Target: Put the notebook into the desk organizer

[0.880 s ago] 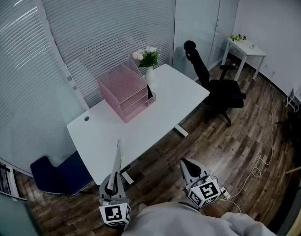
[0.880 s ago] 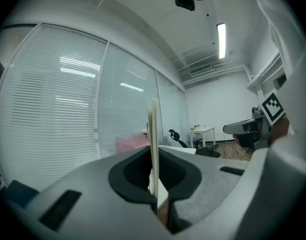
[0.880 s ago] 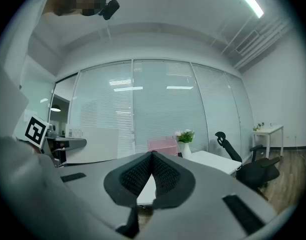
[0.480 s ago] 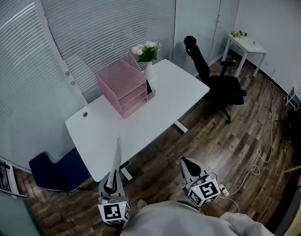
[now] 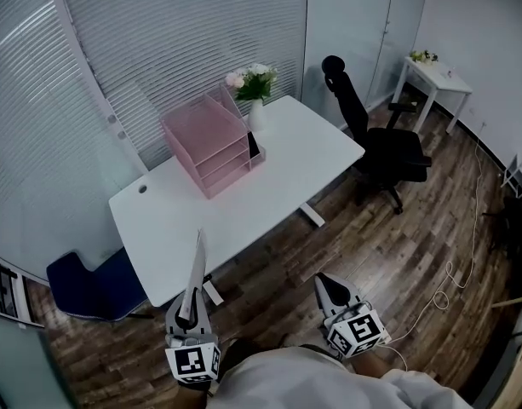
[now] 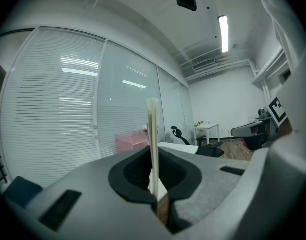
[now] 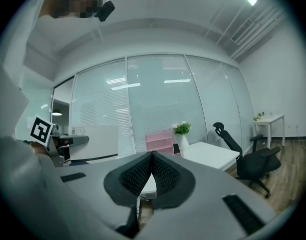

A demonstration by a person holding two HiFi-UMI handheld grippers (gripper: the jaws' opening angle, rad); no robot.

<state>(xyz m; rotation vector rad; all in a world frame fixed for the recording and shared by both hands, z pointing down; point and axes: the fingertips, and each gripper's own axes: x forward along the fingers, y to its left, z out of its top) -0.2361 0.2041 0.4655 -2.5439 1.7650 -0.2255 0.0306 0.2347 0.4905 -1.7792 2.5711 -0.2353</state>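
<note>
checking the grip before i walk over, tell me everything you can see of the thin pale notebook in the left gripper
The thin pale notebook shows almost edge-on: a slim, light-coloured slab with a cream page edge, and no cover detail is visible. It stands upright, rising out of the left gripper, whose jaws are shut on its lower end. Nothing else touches it. It is held in the air on the near side of the white desk, well short of the pink desk organizer.

I get even, cool light from the ceiling strip (image 6: 223, 32); its reflections glare on the glass wall (image 6: 128, 99). Heavy fisheye, black corners. Close-up notebook (image 6: 153, 134) edge looks soft.
</note>
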